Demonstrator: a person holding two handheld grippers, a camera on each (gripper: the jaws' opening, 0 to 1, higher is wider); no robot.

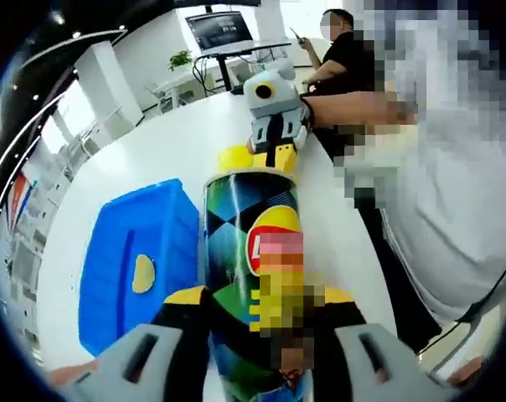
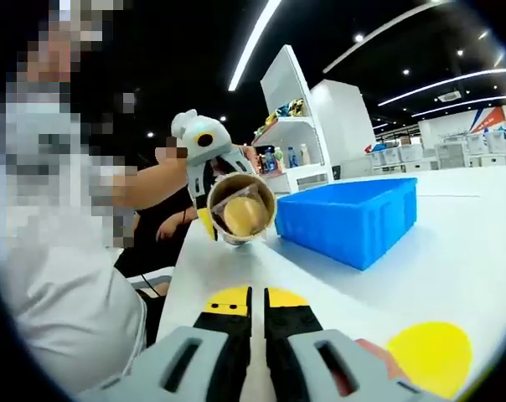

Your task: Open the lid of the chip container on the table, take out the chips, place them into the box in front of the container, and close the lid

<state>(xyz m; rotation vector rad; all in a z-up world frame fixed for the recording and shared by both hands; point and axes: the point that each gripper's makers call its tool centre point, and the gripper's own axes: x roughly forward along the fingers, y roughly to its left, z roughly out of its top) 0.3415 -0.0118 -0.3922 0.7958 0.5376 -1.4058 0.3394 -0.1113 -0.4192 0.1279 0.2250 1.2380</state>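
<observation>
The left gripper (image 1: 253,322) is clamped around the chip container (image 1: 253,251), its yellow-tipped black jaws pressing the tube from both sides. The container lies tipped over, its open mouth pointing away from that gripper toward the other one. In the right gripper view the same open mouth (image 2: 241,208) faces the camera, and pale chips (image 2: 244,215) sit stacked inside it.

The blue box (image 1: 136,260) rests on the white tabletop (image 1: 178,138) just beside the container. One chip (image 1: 143,273) lies on the box's floor. In the right gripper view the box (image 2: 349,216) stands to the right of the container's mouth, a little apart from it.

The right gripper (image 2: 258,306) has its jaws pressed together with only a thin slit between them and nothing in it. It is low over the tabletop, pointed at the container's mouth but well short of it. From the left gripper view it (image 1: 278,155) sits just past the container's far end.

The yellow lid (image 2: 429,358) lies flat on the tabletop beside the right gripper, off the container. In the left gripper view a yellow edge of it (image 1: 234,157) peeks out next to that gripper.
</observation>
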